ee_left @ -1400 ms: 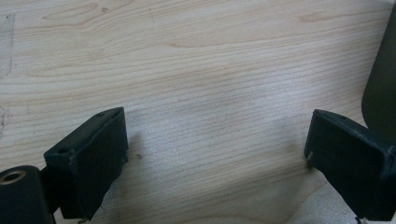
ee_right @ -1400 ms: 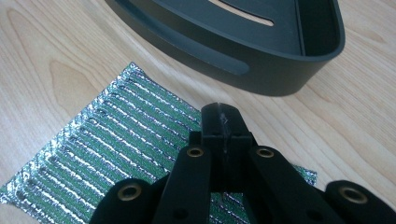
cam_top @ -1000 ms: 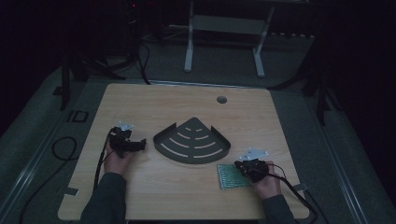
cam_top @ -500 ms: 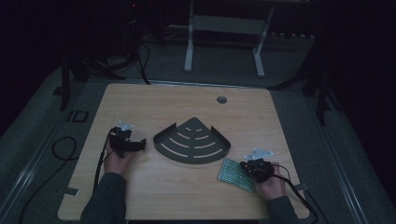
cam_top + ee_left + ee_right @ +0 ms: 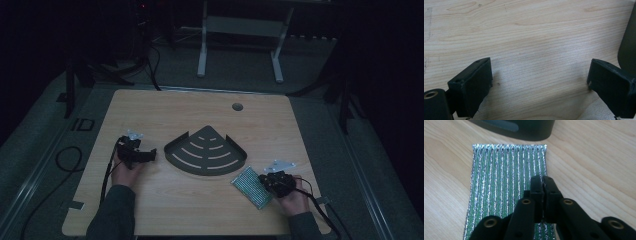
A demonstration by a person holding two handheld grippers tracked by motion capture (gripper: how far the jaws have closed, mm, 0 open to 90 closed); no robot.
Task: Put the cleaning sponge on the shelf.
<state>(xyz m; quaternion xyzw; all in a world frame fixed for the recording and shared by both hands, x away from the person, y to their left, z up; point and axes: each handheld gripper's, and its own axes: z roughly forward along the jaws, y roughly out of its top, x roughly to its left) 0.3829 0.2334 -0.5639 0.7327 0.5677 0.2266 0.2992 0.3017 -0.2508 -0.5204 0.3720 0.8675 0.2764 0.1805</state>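
Green-silver pad [image 5: 507, 187] lies near the table edge, right claw [image 5: 543, 185] pinching it.

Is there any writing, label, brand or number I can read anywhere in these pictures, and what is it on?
"ID": large pale letters on the grey floor left of the wooden table.
No other text: the green and silver scrubbing pad, the dark fan-shaped tray and both grippers carry no readable marks.

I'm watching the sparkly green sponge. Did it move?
Yes. The green scouring pad turned and slid slightly farther from the dark corner shelf, toward the table's near edge.
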